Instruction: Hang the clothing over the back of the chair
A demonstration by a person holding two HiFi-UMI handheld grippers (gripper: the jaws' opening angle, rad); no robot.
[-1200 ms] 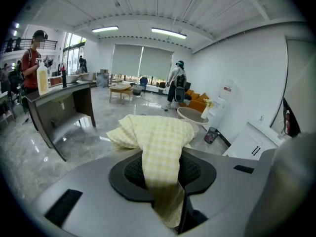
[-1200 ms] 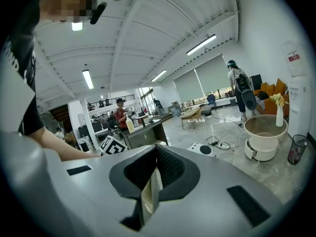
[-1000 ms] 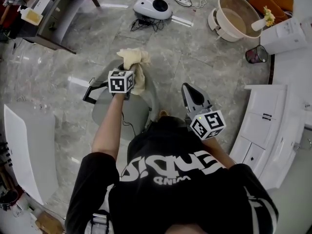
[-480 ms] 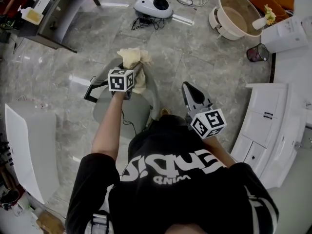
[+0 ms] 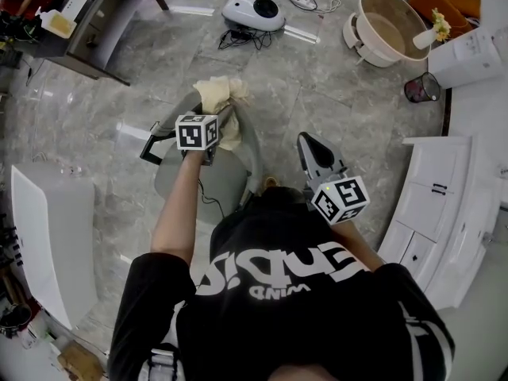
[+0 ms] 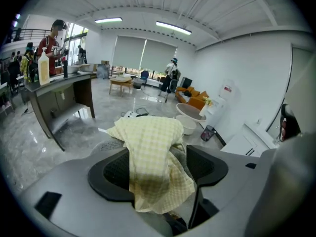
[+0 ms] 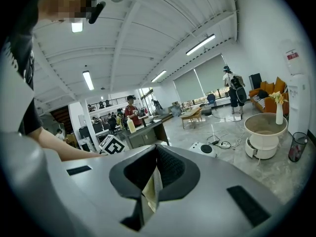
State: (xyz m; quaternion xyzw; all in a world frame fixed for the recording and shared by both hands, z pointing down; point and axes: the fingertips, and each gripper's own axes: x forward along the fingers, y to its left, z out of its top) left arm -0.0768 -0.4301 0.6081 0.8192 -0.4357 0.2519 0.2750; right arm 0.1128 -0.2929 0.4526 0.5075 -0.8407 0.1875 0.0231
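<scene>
Left gripper [image 6: 158, 167], 2 jaws just opened wide, straddles pale-yellow checked clothing [image 6: 148, 142] (right gripper [image 7: 156, 162] pinches pale scrap [image 7: 150, 191]).

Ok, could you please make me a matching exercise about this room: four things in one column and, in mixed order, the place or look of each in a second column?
Things:
1. cloth
2. tub
3. bottle
4. bin

Place or look:
a. standing on the dark counter
b. small and dark, on the floor
c. draped on the chair back
d. wide, round and cream, on the floor

Pairs: 1-c, 2-d, 3-a, 4-b.
</scene>
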